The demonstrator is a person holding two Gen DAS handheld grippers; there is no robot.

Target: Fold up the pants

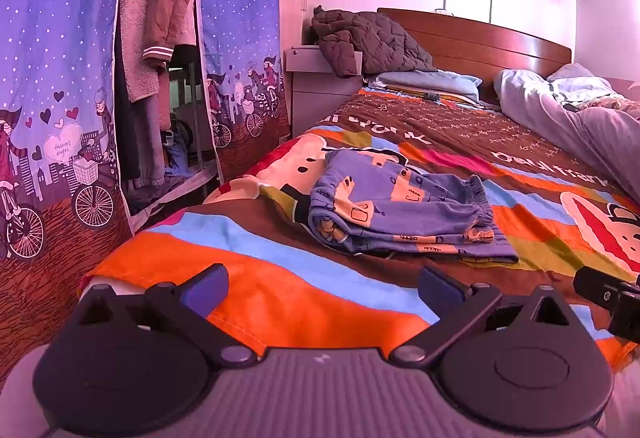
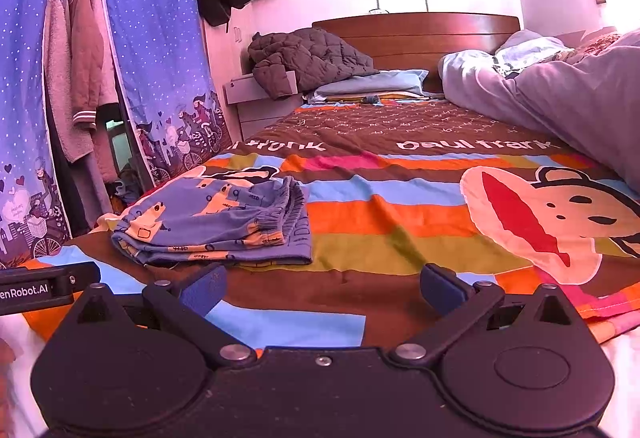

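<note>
The blue patterned pants (image 1: pixel 404 209) lie folded in a compact stack on the colourful striped bedspread (image 1: pixel 280 278). They also show in the right wrist view (image 2: pixel 216 222), left of centre. My left gripper (image 1: pixel 322 288) is open and empty, low over the near edge of the bed, short of the pants. My right gripper (image 2: pixel 322 288) is open and empty, near the bed edge, to the right of the pants. Neither gripper touches the pants.
A fabric wardrobe (image 1: pixel 60 77) with hanging clothes stands to the left. A brown jacket (image 1: pixel 368 37) lies on the nightstand by the wooden headboard (image 1: pixel 480 37). A grey duvet (image 2: pixel 560 93) and pillows fill the far right of the bed.
</note>
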